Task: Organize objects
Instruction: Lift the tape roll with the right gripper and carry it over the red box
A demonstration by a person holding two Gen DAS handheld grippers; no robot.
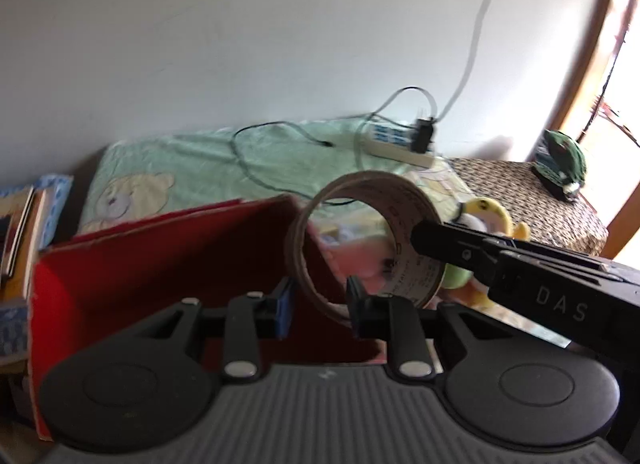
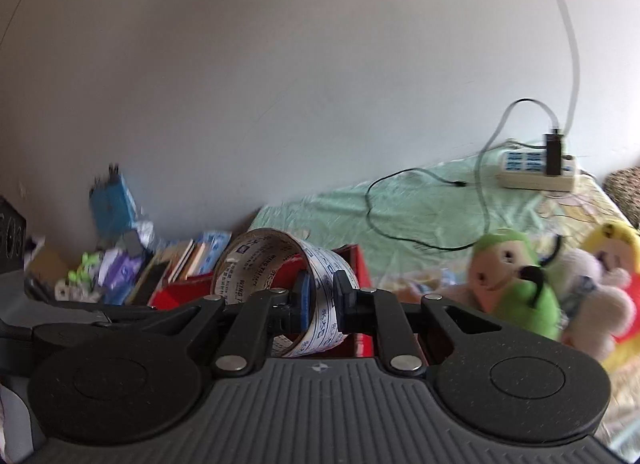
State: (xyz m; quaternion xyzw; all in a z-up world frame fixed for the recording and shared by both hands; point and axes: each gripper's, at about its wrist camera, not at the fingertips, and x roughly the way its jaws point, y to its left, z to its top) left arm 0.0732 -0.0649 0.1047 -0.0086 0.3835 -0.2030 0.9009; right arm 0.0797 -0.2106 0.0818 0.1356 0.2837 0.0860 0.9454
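The right claw [image 2: 319,296] was clenched on the wall of a brown cardboard tape roll with a white printed inner liner [image 2: 280,284], one blue-padded finger inside the ring and the other outside it. In the left wrist view the same tape roll [image 1: 360,240] hung in the air over the right-hand wall of an open red cardboard box [image 1: 168,264], standing on edge with its hole facing the camera, and the right claw [image 1: 424,242] reached in from three o'clock to pinch its far rim. The left claw [image 1: 320,304] sat released, its fingers spread on either side of the roll's lower rim; whether either pad touched the roll could not be told. Behind the box, at twelve o'clock, lay a pale green bedsheet with a yellow bear print [image 1: 224,168], carrying a white power strip with a black plug [image 1: 404,144] and a thin black cable [image 1: 256,156]. A green and peach plush toy [image 2: 516,284] and a yellow and white plush toy [image 2: 604,276] lay on the bed at three o'clock in the right wrist view. A row of books [image 2: 188,260] stood at nine o'clock beside the box [image 2: 356,264], near the white wall [image 2: 280,84].
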